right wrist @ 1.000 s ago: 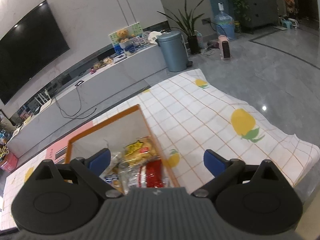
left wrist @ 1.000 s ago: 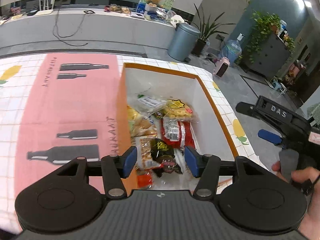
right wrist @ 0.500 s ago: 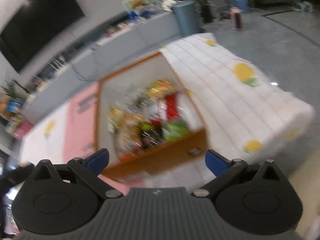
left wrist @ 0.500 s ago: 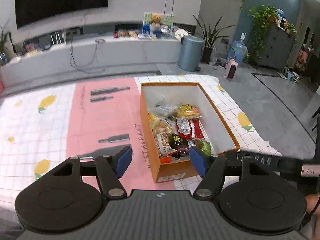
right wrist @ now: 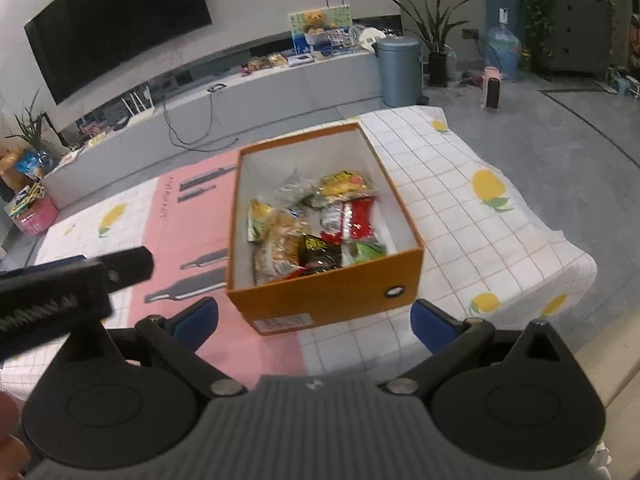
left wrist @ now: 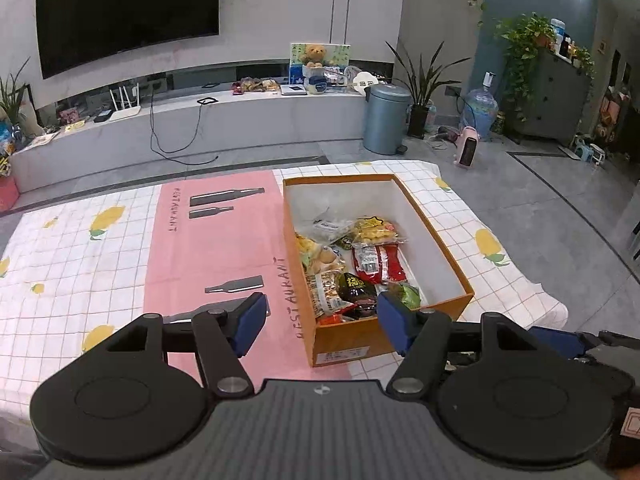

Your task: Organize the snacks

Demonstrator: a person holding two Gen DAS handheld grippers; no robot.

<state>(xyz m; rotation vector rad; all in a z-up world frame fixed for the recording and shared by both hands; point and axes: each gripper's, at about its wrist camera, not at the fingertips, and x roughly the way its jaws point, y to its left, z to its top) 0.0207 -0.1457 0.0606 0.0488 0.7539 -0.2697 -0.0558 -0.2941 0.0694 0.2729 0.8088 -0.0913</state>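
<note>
An orange cardboard box (left wrist: 352, 345) with a white inside stands on the table; it also shows in the right wrist view (right wrist: 328, 294). Several snack packets lie in it, among them a red one (left wrist: 376, 262), a yellow one (left wrist: 374, 229) and a black one (right wrist: 318, 254). My left gripper (left wrist: 320, 322) is open and empty, held back above the box's near end. My right gripper (right wrist: 314, 320) is open and empty, held in front of the box's near wall. Part of the left gripper (right wrist: 60, 280) shows at the left of the right wrist view.
The table wears a white checked cloth with lemon prints (left wrist: 80, 256) and a pink strip with bottle prints (left wrist: 208, 248). Its right edge (right wrist: 560, 248) drops to a grey floor. A grey bin (left wrist: 386, 118) and a low TV bench (left wrist: 192, 120) stand far behind.
Both grippers have pulled back and up from the box, so the whole box and table now show. Both stay open and empty.
</note>
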